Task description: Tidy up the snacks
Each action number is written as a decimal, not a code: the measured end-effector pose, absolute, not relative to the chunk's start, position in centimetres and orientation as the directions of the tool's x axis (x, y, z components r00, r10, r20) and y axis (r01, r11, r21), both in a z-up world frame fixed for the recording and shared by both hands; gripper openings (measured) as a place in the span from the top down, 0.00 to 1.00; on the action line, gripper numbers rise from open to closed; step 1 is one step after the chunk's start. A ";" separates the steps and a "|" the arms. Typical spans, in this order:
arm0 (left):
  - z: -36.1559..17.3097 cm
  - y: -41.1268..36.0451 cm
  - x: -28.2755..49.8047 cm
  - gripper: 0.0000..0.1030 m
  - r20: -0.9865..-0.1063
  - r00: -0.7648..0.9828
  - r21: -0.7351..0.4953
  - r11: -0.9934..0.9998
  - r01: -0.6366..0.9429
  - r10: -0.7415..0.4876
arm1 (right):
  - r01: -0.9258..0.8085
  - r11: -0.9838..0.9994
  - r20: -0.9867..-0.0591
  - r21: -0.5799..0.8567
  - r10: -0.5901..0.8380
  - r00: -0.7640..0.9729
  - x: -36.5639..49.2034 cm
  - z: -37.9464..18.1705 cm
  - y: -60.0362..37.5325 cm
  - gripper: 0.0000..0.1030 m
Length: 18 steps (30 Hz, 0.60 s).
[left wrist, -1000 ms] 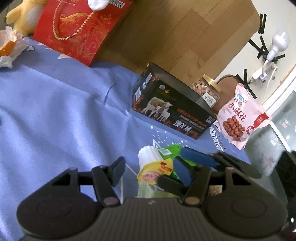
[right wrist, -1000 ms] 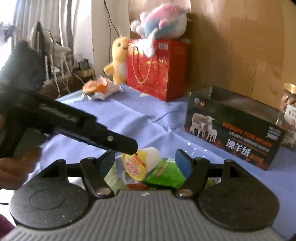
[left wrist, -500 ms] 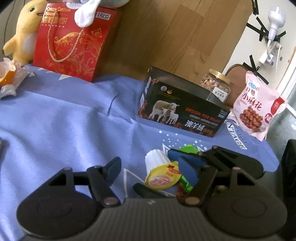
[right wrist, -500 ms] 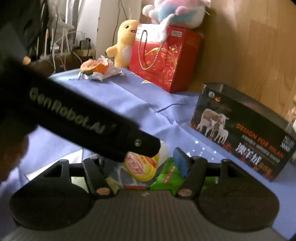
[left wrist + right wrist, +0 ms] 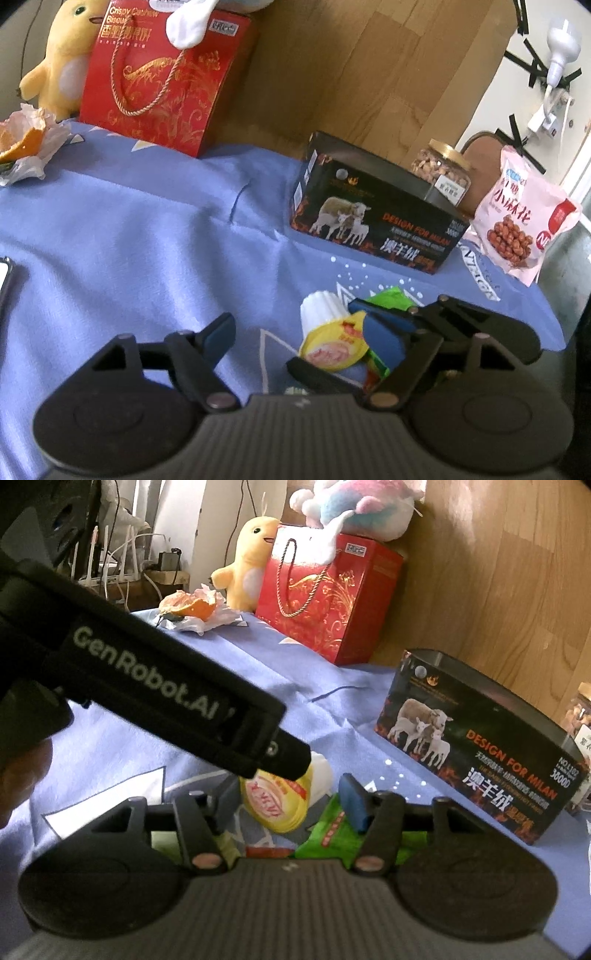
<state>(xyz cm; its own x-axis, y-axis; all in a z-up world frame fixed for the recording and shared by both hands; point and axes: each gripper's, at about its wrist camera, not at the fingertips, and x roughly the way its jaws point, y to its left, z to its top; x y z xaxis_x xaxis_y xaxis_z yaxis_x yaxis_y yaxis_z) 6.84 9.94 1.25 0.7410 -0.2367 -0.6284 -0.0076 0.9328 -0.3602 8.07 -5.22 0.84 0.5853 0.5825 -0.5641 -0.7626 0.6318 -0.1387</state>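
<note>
behind the jelly cup, black box and red bag.

The surface wears a soft, matt blue cloth, lightly creased. The black box looks like glossy printed card, its inside a dull grey sheen. The jelly cup is ribbed white plastic under a shiny yellow foil lid. Beside it a green packet gleams like plastic film. The red gift bag is glossy paper with a twisted cord handle. The pink snack pouch is smooth film, and the jar is clear with a gold lid. The wall panel shows wood grain. Each tool is matt black plastic.
</note>
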 end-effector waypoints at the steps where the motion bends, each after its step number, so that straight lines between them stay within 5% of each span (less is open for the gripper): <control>1: 1.1 9.9 6.9 0.25 -0.636 0.737 -0.352 0.936 -0.014 -0.228 | -0.762 0.631 -0.563 -0.143 0.582 0.587 8.0 0.8 -5.3 0.43; 18: 0.5 10.8 6.5 0.26 -0.621 0.741 -0.391 0.920 -0.011 -0.255 | -0.738 0.650 -0.553 -0.184 0.552 0.624 7.5 0.8 -5.2 0.38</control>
